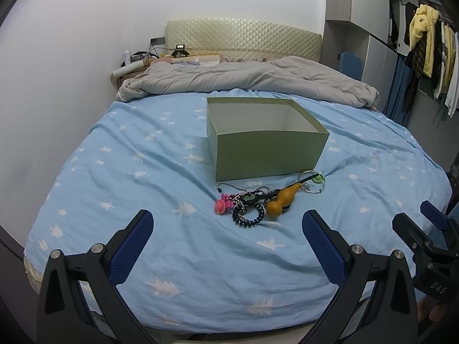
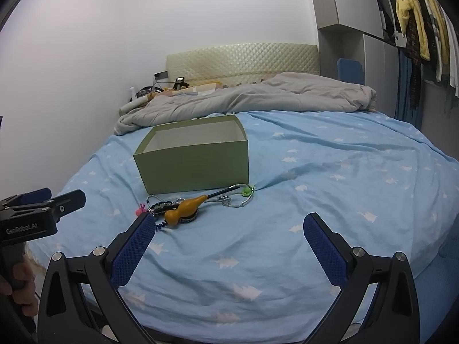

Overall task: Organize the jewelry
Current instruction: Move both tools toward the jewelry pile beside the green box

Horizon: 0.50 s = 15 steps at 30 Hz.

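With both the left gripper (image 1: 228, 223) and the right gripper (image 2: 229, 226) spread wide and empty, the tangled heap of jewelry (image 1: 258, 200) lay on the blue tree-print bedsheet (image 1: 143, 172) just before the open green cardboard box (image 1: 269, 154), so singling out one piece, perhaps the tan gourd pendant (image 1: 277, 202), seemed wisest.

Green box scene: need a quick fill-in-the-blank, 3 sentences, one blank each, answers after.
1. The green box stands on the bed with its top ____.
2. The orange gourd charm lies on the blue sheet ____ the box, not in it.
3. The jaws of the left gripper and the right gripper are both ____.

Missing words: open; outside; open
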{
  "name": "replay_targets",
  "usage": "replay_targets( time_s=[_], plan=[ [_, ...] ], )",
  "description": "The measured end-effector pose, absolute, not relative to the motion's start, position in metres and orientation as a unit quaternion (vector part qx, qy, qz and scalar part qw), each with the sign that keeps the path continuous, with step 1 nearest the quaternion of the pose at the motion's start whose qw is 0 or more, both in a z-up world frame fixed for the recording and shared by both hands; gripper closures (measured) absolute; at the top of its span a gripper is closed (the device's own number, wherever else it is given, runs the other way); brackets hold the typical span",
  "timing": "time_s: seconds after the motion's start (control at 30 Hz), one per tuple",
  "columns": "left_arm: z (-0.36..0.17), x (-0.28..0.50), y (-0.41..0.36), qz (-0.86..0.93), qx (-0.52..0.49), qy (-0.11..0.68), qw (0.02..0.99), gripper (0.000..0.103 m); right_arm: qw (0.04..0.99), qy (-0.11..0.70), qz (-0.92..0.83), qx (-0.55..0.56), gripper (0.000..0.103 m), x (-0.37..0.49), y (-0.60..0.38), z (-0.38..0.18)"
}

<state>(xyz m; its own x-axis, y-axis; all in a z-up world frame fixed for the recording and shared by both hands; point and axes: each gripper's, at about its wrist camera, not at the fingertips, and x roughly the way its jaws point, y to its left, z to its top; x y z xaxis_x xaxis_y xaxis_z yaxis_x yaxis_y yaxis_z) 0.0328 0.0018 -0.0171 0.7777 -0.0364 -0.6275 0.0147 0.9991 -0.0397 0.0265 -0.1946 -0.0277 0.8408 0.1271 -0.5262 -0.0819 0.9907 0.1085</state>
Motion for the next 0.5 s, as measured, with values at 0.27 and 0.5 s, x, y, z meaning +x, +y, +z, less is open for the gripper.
replay_targets(
  time_s=[0.27,0.5],
  plan=[
    [-0.0165,0.0333,0.0055,-0.012,-0.019,0.345,0.938,0.000,0.957,0.280,0.057,0.040,0.000,0.0250,-0.1919,-0.0293],
    [-0.0209,0.0359,0.0054,-0.016,-0.019,0.348,0.937,0.000,0.955,0.287,0.060,0.040,0.000,0.0274,-0.1884,-0.0333]
  ],
)
